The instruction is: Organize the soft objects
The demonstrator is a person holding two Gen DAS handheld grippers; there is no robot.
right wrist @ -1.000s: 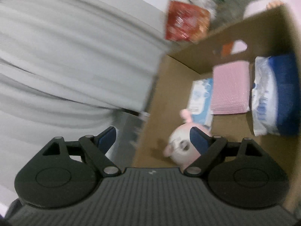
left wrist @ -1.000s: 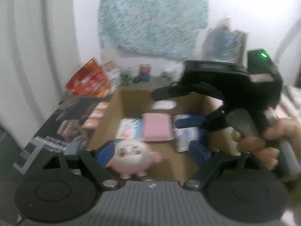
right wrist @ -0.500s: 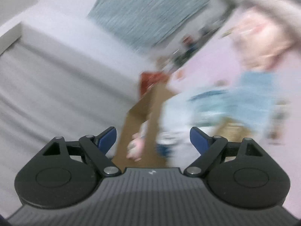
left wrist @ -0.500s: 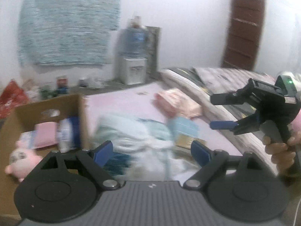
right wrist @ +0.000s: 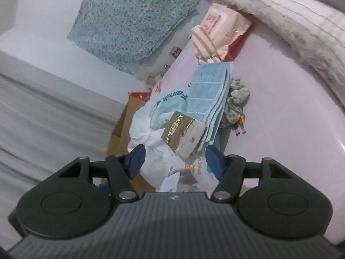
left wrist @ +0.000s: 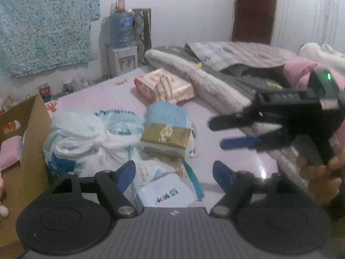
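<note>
A pile of soft goods lies on the pink bed sheet (left wrist: 237,161): a gold tissue pack (left wrist: 165,137) (right wrist: 182,135), a folded light-blue towel (left wrist: 167,113) (right wrist: 208,95), a knotted white plastic bag (left wrist: 90,138) (right wrist: 148,138), a white pack (left wrist: 166,194) and a pink-orange pack (left wrist: 163,85) (right wrist: 224,30). My left gripper (left wrist: 174,176) is open and empty above the white pack. My right gripper (right wrist: 174,160) is open and empty just short of the gold pack; it also shows in the left wrist view (left wrist: 235,132).
A cardboard box (left wrist: 23,151) stands at the left edge of the bed with a pink folded cloth (left wrist: 8,152) inside. Rolled blankets (left wrist: 204,79) and pillows lie along the right. A green scrunched cloth (right wrist: 235,102) sits beside the towel. A water dispenser (left wrist: 121,43) stands by the wall.
Both grippers swung away from the box and its pink plush toy, to the right, over the pile on the bed. Both stayed open and empty.
</note>
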